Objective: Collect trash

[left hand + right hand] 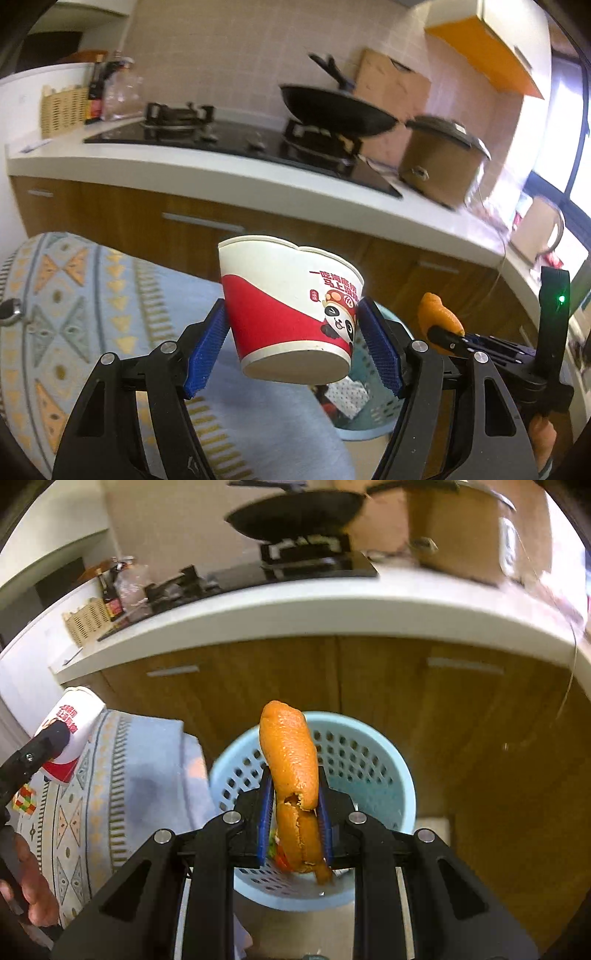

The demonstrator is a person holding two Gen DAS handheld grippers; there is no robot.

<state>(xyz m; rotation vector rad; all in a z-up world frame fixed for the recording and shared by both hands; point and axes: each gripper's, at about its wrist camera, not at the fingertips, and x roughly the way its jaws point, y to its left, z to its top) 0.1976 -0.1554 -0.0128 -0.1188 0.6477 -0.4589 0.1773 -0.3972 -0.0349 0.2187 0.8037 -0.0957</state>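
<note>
My left gripper (pixel 295 334) is shut on a red and white paper cup (pixel 288 295) with a panda print, its blue pads pressing the cup's two sides. The cup hangs tilted above the patterned tablecloth. In the right wrist view the same cup (pixel 70 723) shows at the far left. My right gripper (pixel 293 805) is shut on a long strip of orange peel (pixel 290 753), which stands up between the blue pads. Directly beyond it sits a light blue perforated trash basket (pixel 369 760) on the floor. The peel (pixel 439 314) and basket (pixel 369 417) also appear low right in the left wrist view.
A white kitchen counter (pixel 184 162) runs across behind, carrying a black gas hob (pixel 236 136), a wok (pixel 332 110) and a brown rice cooker (pixel 439 158). Wooden cabinet doors (pixel 332 679) stand below. A table with a blue patterned cloth (pixel 122 775) lies left of the basket. A hand (pixel 33 893) shows lower left.
</note>
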